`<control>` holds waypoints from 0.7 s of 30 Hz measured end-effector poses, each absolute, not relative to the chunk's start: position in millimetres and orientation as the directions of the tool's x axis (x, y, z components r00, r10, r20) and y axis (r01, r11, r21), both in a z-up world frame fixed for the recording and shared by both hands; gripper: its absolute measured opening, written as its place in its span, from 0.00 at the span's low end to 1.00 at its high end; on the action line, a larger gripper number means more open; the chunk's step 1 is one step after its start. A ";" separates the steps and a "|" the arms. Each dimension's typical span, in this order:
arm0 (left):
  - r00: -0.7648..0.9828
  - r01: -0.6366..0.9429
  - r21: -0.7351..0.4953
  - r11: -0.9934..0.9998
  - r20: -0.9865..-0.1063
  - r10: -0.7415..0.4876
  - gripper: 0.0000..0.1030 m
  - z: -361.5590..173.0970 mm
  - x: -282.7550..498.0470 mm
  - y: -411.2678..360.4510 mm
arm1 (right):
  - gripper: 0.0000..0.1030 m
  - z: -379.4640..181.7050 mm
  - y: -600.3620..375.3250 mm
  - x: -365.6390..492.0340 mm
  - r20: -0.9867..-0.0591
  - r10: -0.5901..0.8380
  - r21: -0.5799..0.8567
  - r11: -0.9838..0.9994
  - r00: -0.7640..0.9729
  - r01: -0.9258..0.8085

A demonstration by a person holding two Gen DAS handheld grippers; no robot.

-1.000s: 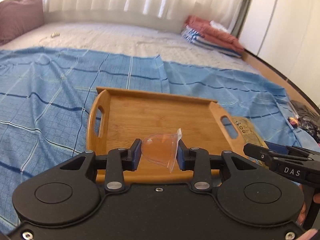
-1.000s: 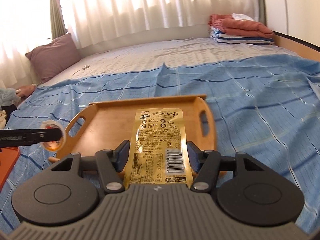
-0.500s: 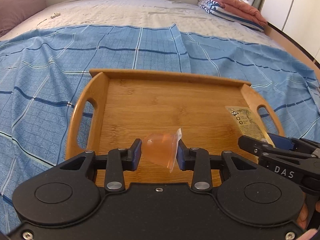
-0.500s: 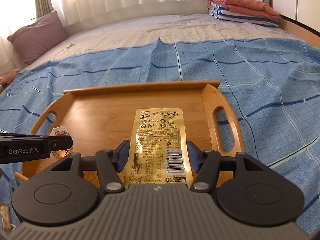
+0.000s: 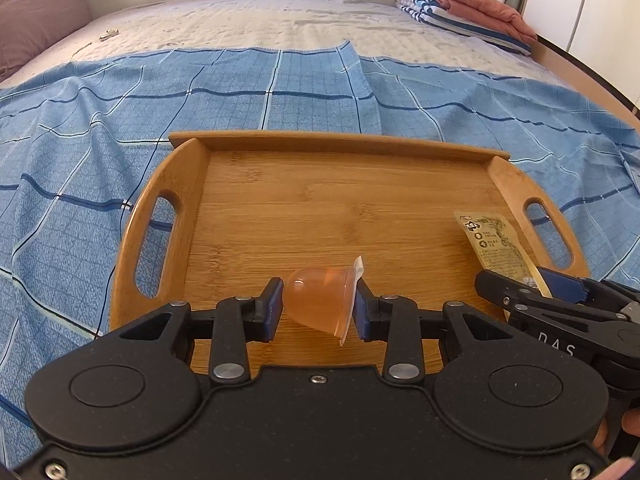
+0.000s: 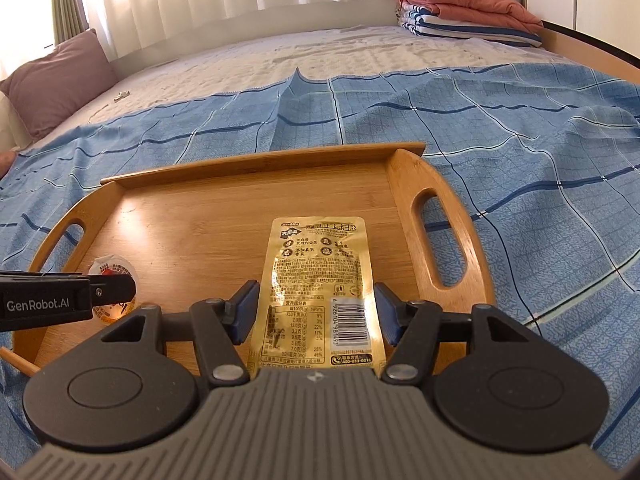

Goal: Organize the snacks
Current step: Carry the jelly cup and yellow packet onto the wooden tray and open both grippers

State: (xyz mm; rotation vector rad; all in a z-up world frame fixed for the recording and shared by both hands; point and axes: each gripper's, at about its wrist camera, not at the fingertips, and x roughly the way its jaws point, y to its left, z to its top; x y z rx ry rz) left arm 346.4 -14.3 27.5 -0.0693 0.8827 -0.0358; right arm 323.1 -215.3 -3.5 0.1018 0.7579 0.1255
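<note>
Your left hand-held gripper [image 5: 319, 307] is clamped on the jelly cup [image 5: 320, 303], pads on its base and on its lid, so the cup lies sideways with the foil lid [image 6: 111, 283] facing right; that grip works because the rigid ends take the squeeze, not the soft wall. It hangs low over the near left part of the tray [image 5: 240, 142], whether touching the wood I can't tell. Your right hand-held gripper [image 6: 316, 311] has the gold pouch [image 6: 318, 280] between its jaws, gripped by the near end so the flat length sticks forward over the tray's right side, beside the right handle [image 6: 438, 240]. The pads look just apart from the pouch edges, so firm pinch or loose hold: can't tell. Both snacks sit well apart, cup left, pouch right, likely so each gets its own spot. Tray rests on the blue sheet [image 5: 100, 128] on the bed; folded blankets [image 6: 472, 8] far back. Neither snack let go yet.
</note>
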 end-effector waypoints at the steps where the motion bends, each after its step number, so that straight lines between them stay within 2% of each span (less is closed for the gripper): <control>1: 0.637 0.004 -0.073 0.997 -0.769 -0.059 0.33 27.3 345.9 -14.9 | 0.62 -3.9 -215.0 323.3 -0.677 0.152 0.137 0.987 0.720 -0.079; 16: 0.648 -0.009 -0.081 0.997 -0.760 -0.056 0.33 22.4 343.4 -15.8 | 0.65 -8.4 -208.5 319.3 -0.666 0.147 0.092 0.989 0.731 -0.114; 18: 0.651 -0.014 -0.083 0.996 -0.757 -0.054 0.39 23.5 342.4 -15.2 | 0.72 -7.8 -208.8 318.7 -0.664 0.146 0.097 0.989 0.734 -0.109; 21: 0.668 -0.004 -0.079 0.997 -0.742 -0.056 0.57 28.0 337.4 -15.3 | 0.76 -5.5 -210.8 317.0 -0.652 0.161 0.119 0.987 0.741 -0.109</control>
